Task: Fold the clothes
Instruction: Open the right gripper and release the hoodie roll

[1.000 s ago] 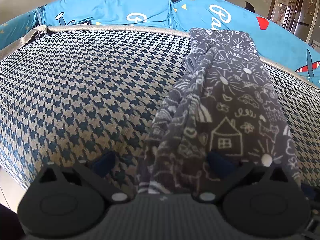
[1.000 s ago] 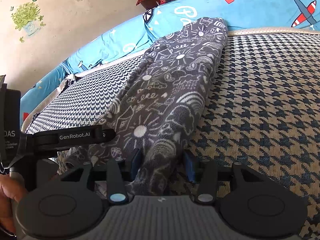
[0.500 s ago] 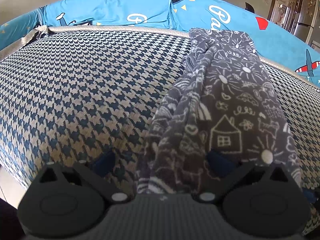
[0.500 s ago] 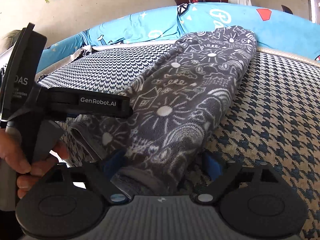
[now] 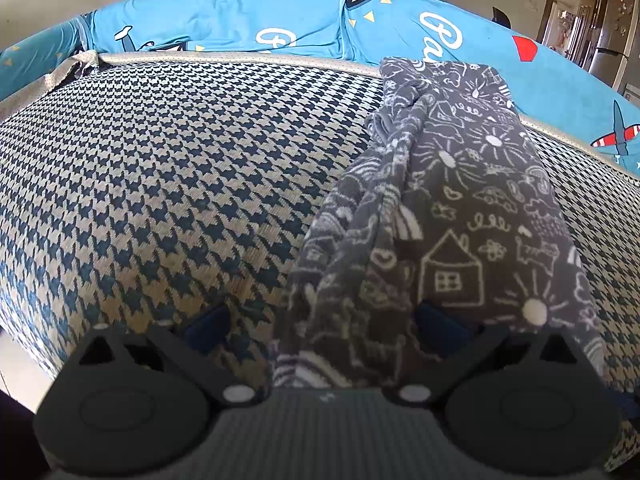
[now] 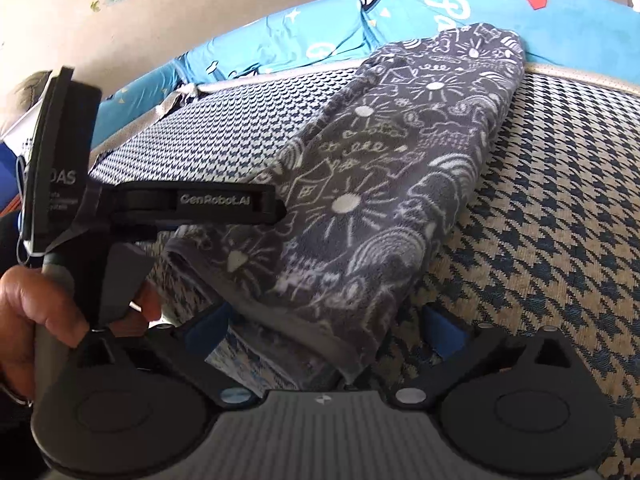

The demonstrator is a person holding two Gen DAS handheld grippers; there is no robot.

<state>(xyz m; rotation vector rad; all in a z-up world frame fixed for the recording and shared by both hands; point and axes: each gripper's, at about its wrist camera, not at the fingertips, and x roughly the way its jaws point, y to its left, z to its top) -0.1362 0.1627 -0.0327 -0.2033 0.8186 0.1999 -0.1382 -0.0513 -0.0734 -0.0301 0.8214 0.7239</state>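
Note:
A long grey garment (image 5: 460,208) printed with white doodles lies lengthwise on the houndstooth cushion (image 5: 180,168), folded into a narrow strip. Its far end reaches the blue cover. My left gripper (image 5: 324,326) is open at the near end, with the strip's left half between its fingers. In the right wrist view the same garment (image 6: 392,168) runs away from me. My right gripper (image 6: 326,326) is open, with the near hem between its fingers and untouched. One of the left gripper's fingers (image 6: 224,200) reaches over the garment's left edge, and a hand (image 6: 36,312) holds that tool.
A blue cartoon-print cover (image 5: 280,20) lines the couch back behind the cushion. The cushion's front edge drops away at lower left (image 5: 24,344). A doorway (image 5: 572,12) opens at the far right. Bare houndstooth cushion (image 6: 560,200) lies to the right of the garment.
My right gripper has gone from shut on the garment's near end to wide open, and its view has swung left and lower. The left gripper has stayed put.

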